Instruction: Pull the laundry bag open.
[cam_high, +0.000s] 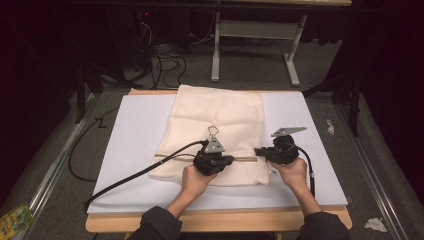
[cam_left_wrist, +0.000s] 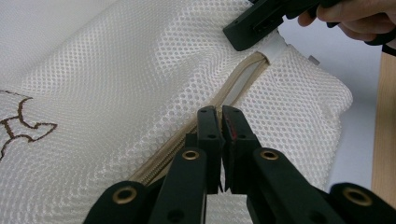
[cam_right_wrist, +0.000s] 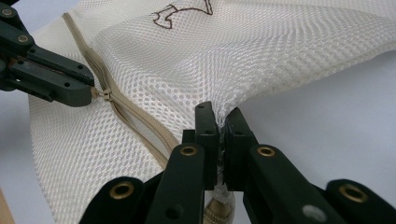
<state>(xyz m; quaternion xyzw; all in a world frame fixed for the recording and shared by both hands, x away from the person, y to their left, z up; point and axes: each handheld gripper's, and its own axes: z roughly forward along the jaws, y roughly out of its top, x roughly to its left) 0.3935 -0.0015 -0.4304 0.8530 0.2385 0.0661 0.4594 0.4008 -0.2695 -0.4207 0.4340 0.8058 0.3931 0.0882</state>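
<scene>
Item: mesh laundry bag (cam_high: 215, 130), centre frame on the white worktop (cam_high: 130, 150), soft, light and floppy; I have my left gripper (cam_left_wrist: 219, 116) pinching the zip pull (cam_right_wrist: 106, 94), right gripper (cam_right_wrist: 220, 122) pinching its mesh edge beside the zip (cam_left_wrist: 224, 95).

White board (cam_high: 135, 135), grey floor (cam_high: 260, 65) (cables (cam_high: 167, 62)), crumpled paper (cam_high: 375, 224)

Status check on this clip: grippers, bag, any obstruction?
Left gripper shut on zipper pull. Right gripper shut on mesh bag edge. Zipper partly open. Nothing in the way.
</scene>
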